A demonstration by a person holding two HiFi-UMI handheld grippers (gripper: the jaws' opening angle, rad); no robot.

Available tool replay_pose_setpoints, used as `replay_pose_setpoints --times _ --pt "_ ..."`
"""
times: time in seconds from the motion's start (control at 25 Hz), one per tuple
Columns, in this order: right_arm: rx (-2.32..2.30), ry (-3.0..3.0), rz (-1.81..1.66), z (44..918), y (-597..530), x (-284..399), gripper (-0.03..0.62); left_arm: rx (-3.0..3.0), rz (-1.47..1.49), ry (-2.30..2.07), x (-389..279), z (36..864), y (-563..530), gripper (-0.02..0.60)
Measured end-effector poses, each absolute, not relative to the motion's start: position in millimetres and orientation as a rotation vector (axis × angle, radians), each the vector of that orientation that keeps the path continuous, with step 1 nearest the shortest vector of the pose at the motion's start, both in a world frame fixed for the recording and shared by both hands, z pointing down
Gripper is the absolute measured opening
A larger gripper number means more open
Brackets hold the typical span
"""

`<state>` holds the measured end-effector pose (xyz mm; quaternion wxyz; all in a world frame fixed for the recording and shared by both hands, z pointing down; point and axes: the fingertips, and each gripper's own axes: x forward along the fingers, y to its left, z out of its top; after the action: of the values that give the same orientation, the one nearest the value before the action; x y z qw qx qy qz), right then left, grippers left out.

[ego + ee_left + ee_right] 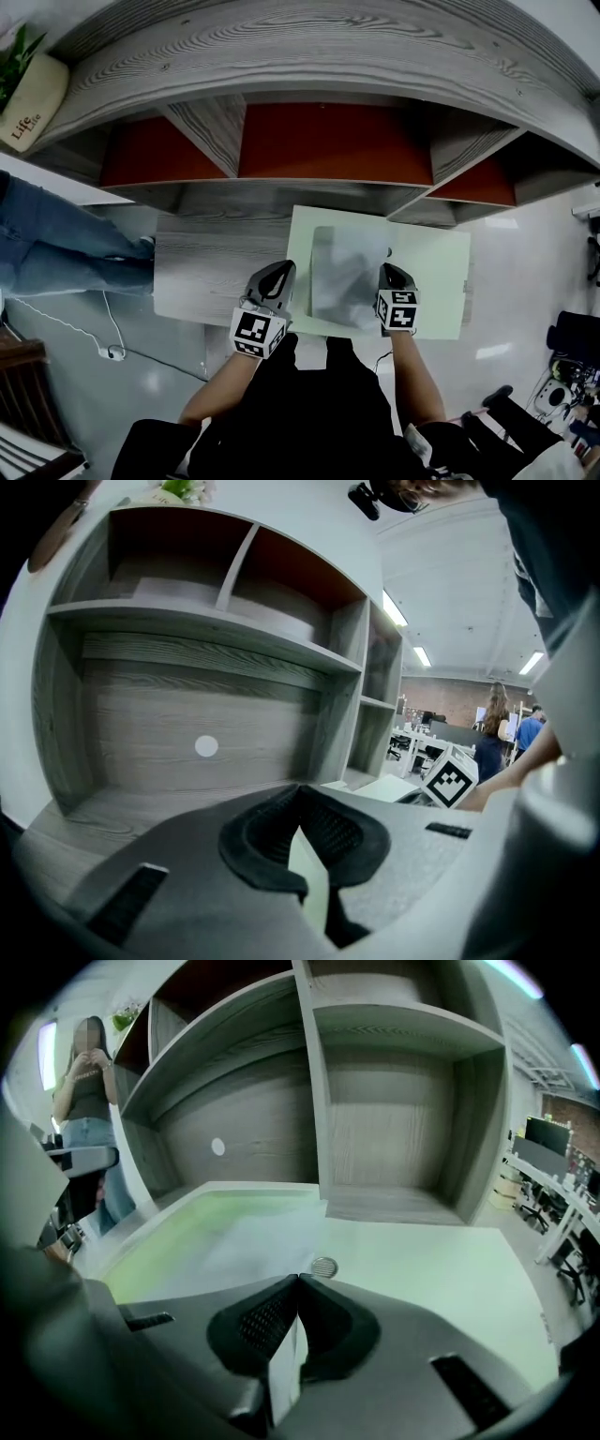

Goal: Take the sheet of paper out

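We are closing the right gripper on the sheet of paper. Its jaws are meeting at the tips, and a white strip of the sheet is standing pinched between the pads. In the head view this gripper is sitting at the near right corner of the sheet, over the green folder.

We are holding the left gripper together as well. A pale green edge, which we are taking for the folder, is clamped between its pads. Seen from the head, that gripper is resting on the folder's near left edge.

The sheet is lying on top of the folder, covering its left and middle part, with the near end looking slightly rumpled. A small round metal disc is sitting on the folder just beyond the right gripper's tips, close to the sheet's right edge.

The folder is lying flat on the grey wooden bench, with bare wood showing to its left. Beyond the folder's far edge the shelf unit is rising, grey-grained with red back panels. Far to the folder's left a person in jeans is standing, and a potted plant is sitting on the shelf unit's top at that end.
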<state>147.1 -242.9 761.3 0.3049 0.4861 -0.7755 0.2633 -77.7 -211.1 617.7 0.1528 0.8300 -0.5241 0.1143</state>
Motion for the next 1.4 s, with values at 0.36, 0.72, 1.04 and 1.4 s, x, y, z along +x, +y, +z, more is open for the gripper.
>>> replay_pose_setpoints --times 0.36,0.72,1.04,1.4 --pt "1.408 -2.005 0.659 744 -240 180 0.023 2.438 0.344 -1.447 -62 612 -208 0.006" --pt "1.518 -1.983 0.581 719 -233 205 0.023 2.501 0.333 -1.393 -43 600 -206 0.006" --pt "1.618 -1.982 0.463 684 -229 227 0.023 2.538 0.309 -1.351 -25 589 -200 0.006" --pt "1.707 -2.01 0.285 629 -214 229 0.023 2.566 0.275 -1.331 -16 577 -197 0.006"
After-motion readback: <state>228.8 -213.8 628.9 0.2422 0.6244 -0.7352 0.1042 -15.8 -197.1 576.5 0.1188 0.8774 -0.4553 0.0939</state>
